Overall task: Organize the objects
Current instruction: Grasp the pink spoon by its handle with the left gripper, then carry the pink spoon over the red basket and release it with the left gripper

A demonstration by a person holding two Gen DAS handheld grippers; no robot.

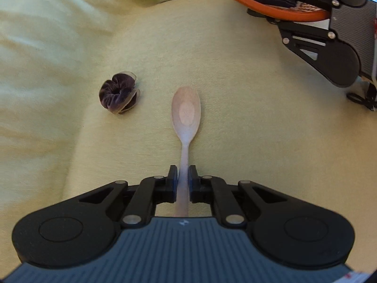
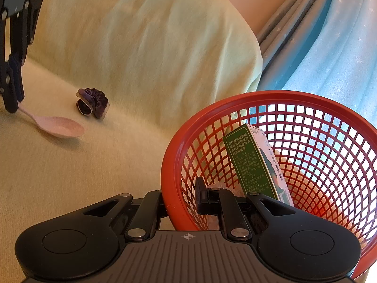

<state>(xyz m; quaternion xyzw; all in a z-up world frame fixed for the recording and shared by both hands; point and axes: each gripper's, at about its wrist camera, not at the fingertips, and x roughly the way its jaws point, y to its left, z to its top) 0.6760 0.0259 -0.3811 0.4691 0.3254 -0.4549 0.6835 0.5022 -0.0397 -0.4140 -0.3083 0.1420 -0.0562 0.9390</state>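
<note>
My left gripper is shut on the handle of a pale pink spoon, whose bowl points away and rests on the light green sofa cover. The spoon and the left gripper also show in the right wrist view. A dark purple scrunchie lies left of the spoon; it also shows in the right wrist view. My right gripper is shut on the rim of a red mesh basket. A green and white box stands tilted inside it.
The sofa back cushion rises behind the scrunchie. A blue curtain hangs behind the basket. The basket rim and the right gripper show at the top right of the left wrist view.
</note>
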